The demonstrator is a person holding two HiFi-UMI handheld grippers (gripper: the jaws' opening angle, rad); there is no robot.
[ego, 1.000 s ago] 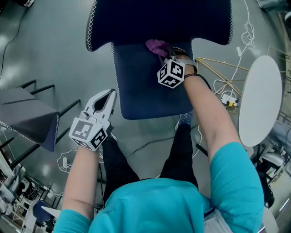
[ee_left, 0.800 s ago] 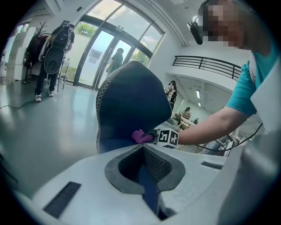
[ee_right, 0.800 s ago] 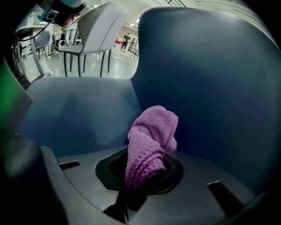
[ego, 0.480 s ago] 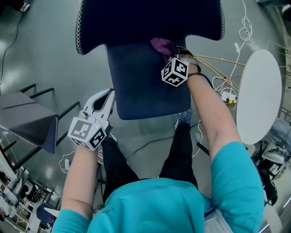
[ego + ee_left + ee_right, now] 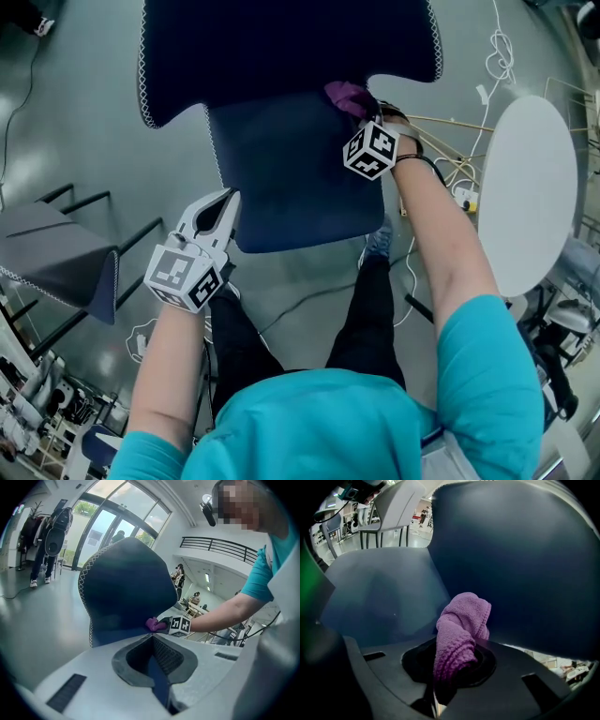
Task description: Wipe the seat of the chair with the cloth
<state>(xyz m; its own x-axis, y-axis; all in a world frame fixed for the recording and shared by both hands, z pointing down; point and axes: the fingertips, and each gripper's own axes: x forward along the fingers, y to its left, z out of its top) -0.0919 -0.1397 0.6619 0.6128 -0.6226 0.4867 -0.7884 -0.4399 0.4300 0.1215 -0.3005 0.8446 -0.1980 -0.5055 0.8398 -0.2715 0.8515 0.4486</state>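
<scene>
The dark blue chair [image 5: 281,56] fills the upper centre of the head view, and its seat [image 5: 281,178] reaches down to mid-frame. A white round table [image 5: 525,187] stands at the right edge. The left gripper [image 5: 228,199] hangs beside the seat's lower left edge, its jaws closed on nothing. The right gripper [image 5: 364,112] is clamped on the purple cloth [image 5: 345,94]. The cloth is bunched at the seat's upper right, where the seat meets the backrest.
</scene>
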